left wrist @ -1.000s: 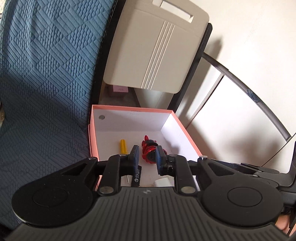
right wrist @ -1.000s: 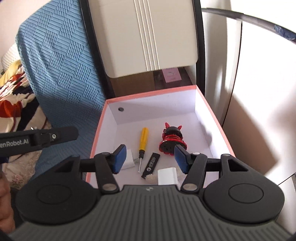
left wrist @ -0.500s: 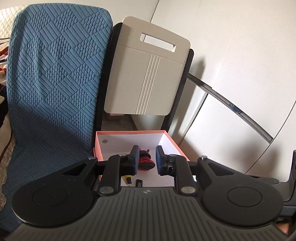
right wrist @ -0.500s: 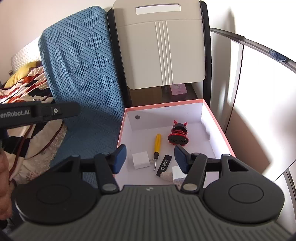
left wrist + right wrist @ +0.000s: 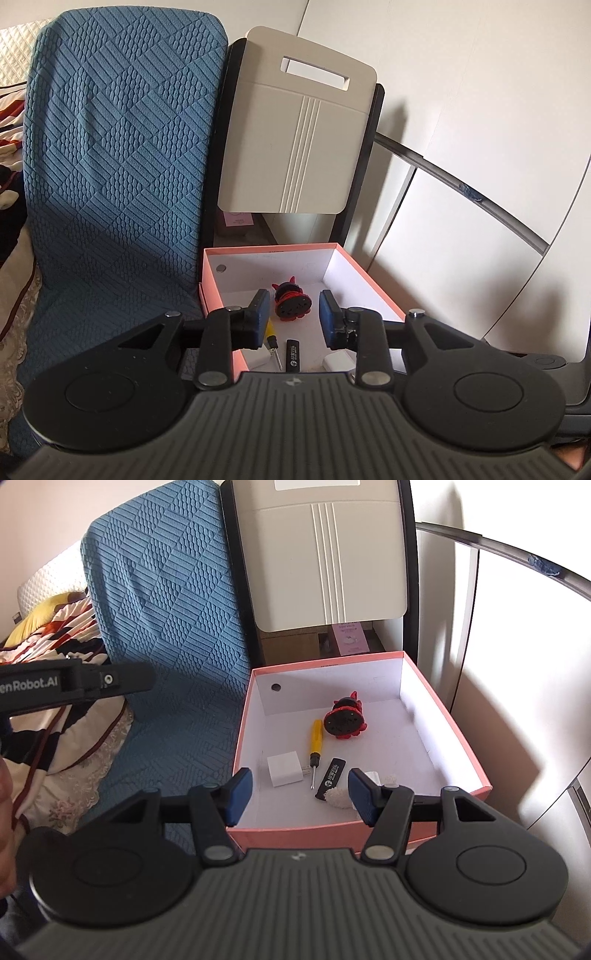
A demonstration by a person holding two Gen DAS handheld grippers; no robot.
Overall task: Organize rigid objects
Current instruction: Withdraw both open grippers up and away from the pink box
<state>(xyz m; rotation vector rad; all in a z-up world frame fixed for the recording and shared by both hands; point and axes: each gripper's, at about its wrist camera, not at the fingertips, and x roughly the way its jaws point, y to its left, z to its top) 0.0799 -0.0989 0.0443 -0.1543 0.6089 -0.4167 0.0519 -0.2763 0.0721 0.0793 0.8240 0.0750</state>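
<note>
A pink box (image 5: 461, 738) with a white inside holds a red and black toy (image 5: 343, 720), a yellow screwdriver (image 5: 316, 738), a white charger cube (image 5: 284, 768), a black stick (image 5: 330, 777) and a white fluffy item (image 5: 338, 797). My right gripper (image 5: 299, 794) is open and empty, above the box's near edge. My left gripper (image 5: 293, 317) is open and empty, above the box (image 5: 369, 284); the toy (image 5: 291, 304), the screwdriver (image 5: 271, 338) and the black stick (image 5: 293, 356) show between its fingers.
A blue textured cushion (image 5: 166, 627) lies left of the box. A beige panel with a handle slot (image 5: 295, 144) in a black frame stands behind it. White cabinet doors (image 5: 517, 646) are on the right. Patterned bedding (image 5: 55, 646) lies far left.
Both grippers have pulled back and up from the box. The left gripper's jaws have opened wider. The box's contents have not moved.
</note>
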